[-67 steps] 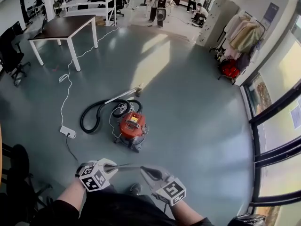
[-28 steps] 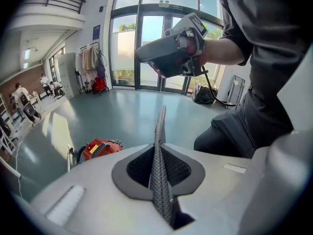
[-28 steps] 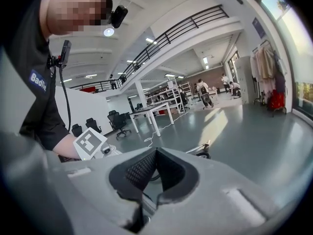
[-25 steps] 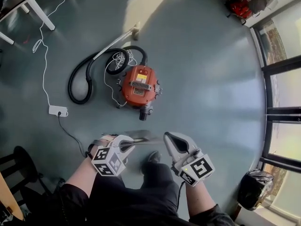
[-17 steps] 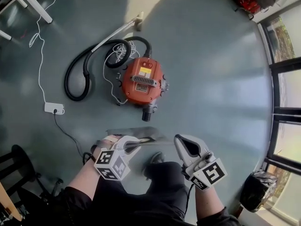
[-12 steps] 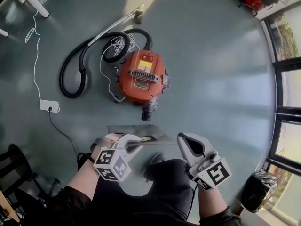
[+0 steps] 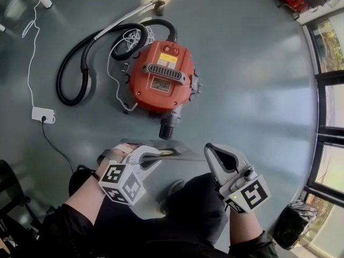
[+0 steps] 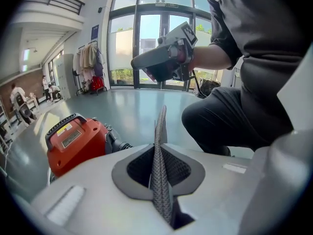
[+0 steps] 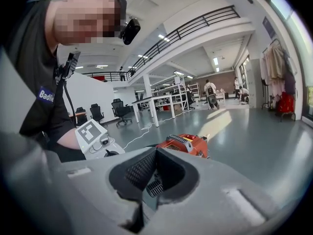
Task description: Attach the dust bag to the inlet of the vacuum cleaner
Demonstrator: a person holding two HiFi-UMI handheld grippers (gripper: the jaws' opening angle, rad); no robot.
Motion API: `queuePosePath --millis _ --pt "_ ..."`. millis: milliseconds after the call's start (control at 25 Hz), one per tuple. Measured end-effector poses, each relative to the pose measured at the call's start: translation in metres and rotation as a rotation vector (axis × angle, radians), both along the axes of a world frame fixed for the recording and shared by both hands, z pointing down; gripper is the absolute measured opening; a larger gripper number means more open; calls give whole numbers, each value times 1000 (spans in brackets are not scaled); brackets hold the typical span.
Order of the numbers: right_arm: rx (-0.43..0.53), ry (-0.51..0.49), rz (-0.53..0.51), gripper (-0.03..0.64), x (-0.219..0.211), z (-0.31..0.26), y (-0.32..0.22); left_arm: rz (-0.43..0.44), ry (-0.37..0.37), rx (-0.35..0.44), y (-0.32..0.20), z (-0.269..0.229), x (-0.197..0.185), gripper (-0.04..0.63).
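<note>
While the person crouched over the grey floor (image 7: 252, 79), the left gripper (image 7: 153, 157) was clenched on the bag (image 7: 183, 156). Its own view showed the bag edge-on, as a thin, textured grey sheet standing up between the jaws. The bag ran level from that gripper rightward to the right gripper (image 7: 208, 148), held off the floor just on the near side of the vacuum (image 7: 160, 78).

The right gripper's jaws were closed tight. A sliver of grey sheet seemed to sit between them, so it probably pinched the bag's right edge, though its view was too cramped to be sure.

The orange vacuum sat on the floor beyond both grippers. Its ribbed inlet (image 7: 167, 129) stuck out toward the person, close to the bag's middle but apart from it. A black hose (image 7: 72, 77) looped off the vacuum's far left side, with a tangle of white cord (image 7: 126, 42) beside it. Farther left a white power strip (image 7: 42, 114) lay on the floor. The person's dark knee (image 7: 196, 198) showed between the two grippers, nearer than the bag.
</note>
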State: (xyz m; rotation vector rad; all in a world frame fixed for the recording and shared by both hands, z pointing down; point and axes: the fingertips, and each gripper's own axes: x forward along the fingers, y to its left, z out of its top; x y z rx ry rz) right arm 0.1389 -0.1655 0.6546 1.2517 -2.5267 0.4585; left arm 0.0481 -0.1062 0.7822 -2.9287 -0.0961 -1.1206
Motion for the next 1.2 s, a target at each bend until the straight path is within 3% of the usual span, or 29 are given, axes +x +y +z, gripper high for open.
queuePosePath --millis 360,760,1200 --pt "75 17 -60 -6 5 50 -26 -6 25 79 -17 36 10 41" --pt "133 79 -162 4 0 67 -71 -59 68 -33 -29 34 21 41" --pt "177 158 -237 66 -10 84 -126 14 9 6 -35 47 26 43"
